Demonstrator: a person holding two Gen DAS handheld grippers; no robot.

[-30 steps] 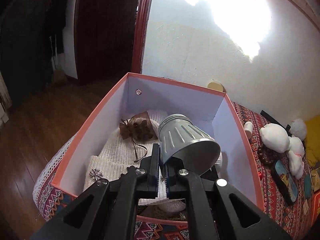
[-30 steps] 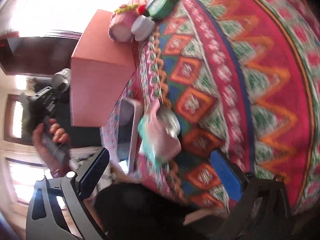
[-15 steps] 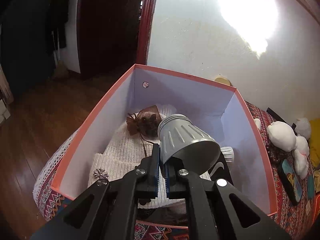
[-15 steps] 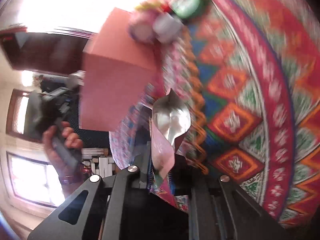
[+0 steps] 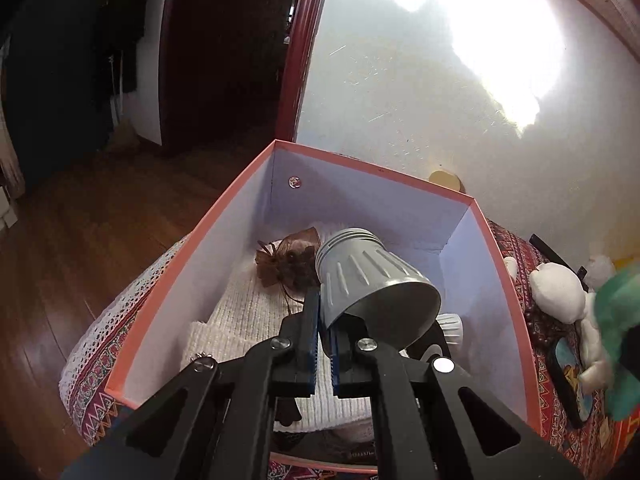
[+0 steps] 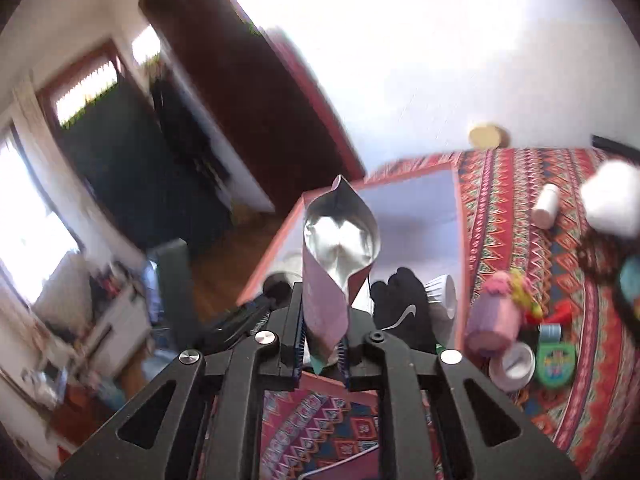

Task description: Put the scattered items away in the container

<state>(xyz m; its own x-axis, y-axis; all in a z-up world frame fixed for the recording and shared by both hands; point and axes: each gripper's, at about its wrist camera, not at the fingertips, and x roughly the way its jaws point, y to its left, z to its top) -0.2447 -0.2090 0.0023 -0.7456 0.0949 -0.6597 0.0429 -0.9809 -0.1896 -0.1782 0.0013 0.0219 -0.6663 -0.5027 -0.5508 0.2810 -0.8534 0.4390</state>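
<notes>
Left wrist view: a grey metal lamp shade point(image 5: 374, 280) is held over the open pink box point(image 5: 224, 208), presumably so that it can be lowered inside beside what the box already holds, a white knitted cloth point(image 5: 256, 320) and a small brown mesh pouch point(image 5: 288, 260). The left gripper point(image 5: 323, 344) is fully closed, its blue-padded jaws pinching the rim of the shade. Items not yet tidied (a white plush toy point(image 5: 556, 292) among them) lie on the patterned cloth point(image 5: 560, 412) to the right of the box.

Right wrist view: an opened pink foil pouch point(image 6: 334, 264) is clamped by its lower end between the narrow jaws of the right gripper point(image 6: 322, 354), which read as opening slightly while the pads are seen pressing on it; the mouth of the pouch points up, silver lining exposed. The pouch is carried above the near edge of the box point(image 6: 460, 216), judged to be on its way in. A lilac jar point(image 6: 494, 328) and a green tin point(image 6: 556, 362) stand on the cloth just right of the box.
</notes>
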